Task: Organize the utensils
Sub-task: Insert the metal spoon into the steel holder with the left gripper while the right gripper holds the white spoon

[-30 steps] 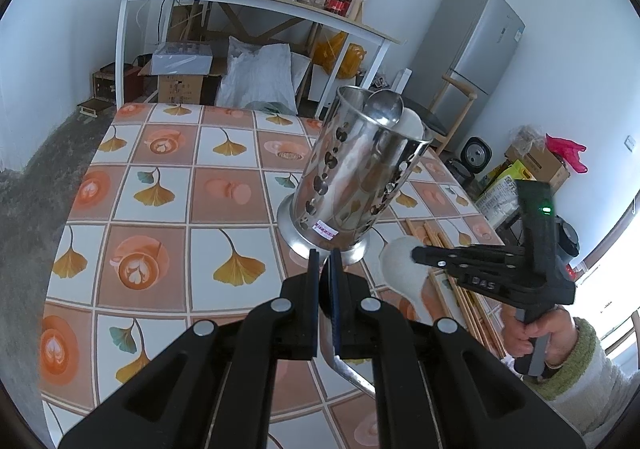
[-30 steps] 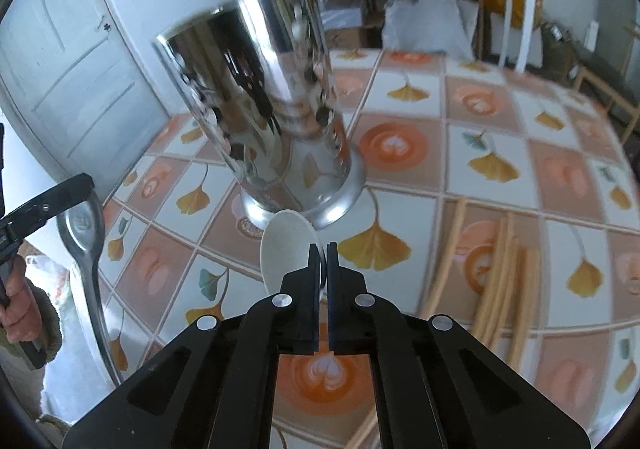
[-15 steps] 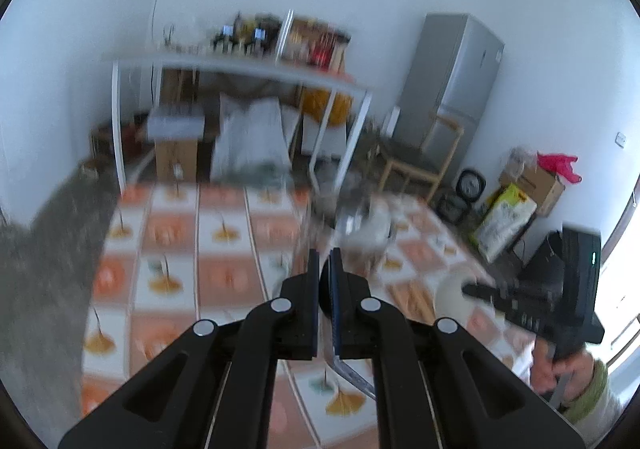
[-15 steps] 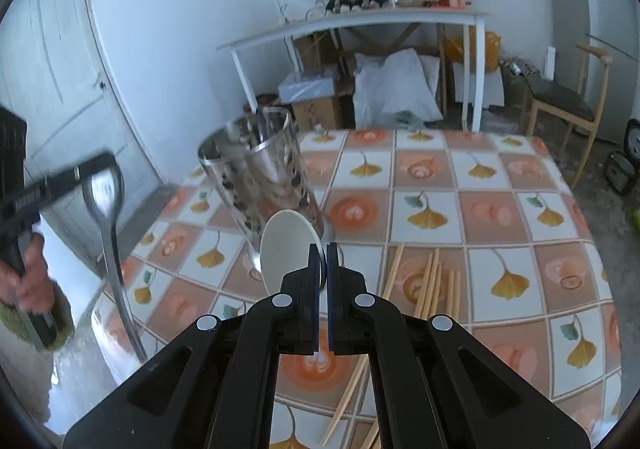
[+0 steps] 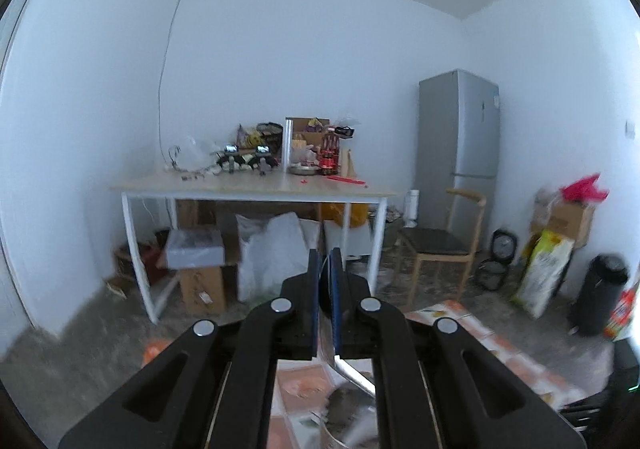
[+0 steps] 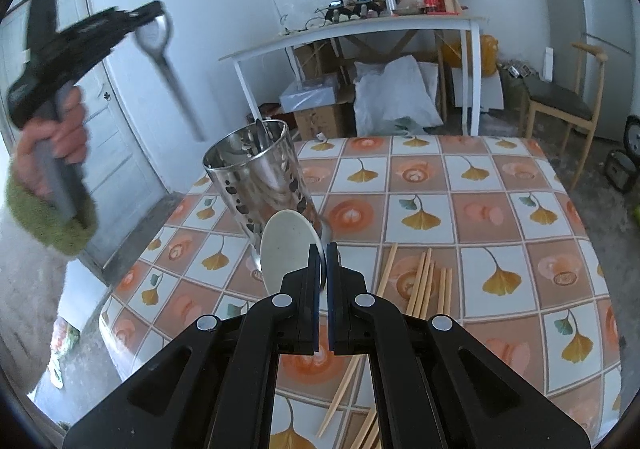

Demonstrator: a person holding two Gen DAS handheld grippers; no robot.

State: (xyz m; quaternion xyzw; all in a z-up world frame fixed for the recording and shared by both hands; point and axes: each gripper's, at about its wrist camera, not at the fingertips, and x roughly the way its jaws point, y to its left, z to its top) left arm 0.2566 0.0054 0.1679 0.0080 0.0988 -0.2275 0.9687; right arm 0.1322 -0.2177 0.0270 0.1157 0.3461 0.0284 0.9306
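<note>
Metal spoon [image 6: 170, 69] hangs handle-down, bowl up

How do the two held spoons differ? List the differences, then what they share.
1. The metal spoon is shiny steel; the white spoon is matte and pale.
2. The metal spoon hangs bowl-up, handle pointing down, high above the holder; the white spoon sits low in front of it.
3. The left gripper clamps the metal spoon by its bowl.

Shared: each is pinched in a shut gripper.

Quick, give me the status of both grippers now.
Left gripper: shut on the metal spoon, bowl end gripped.
Right gripper: shut on the white spoon.
</note>
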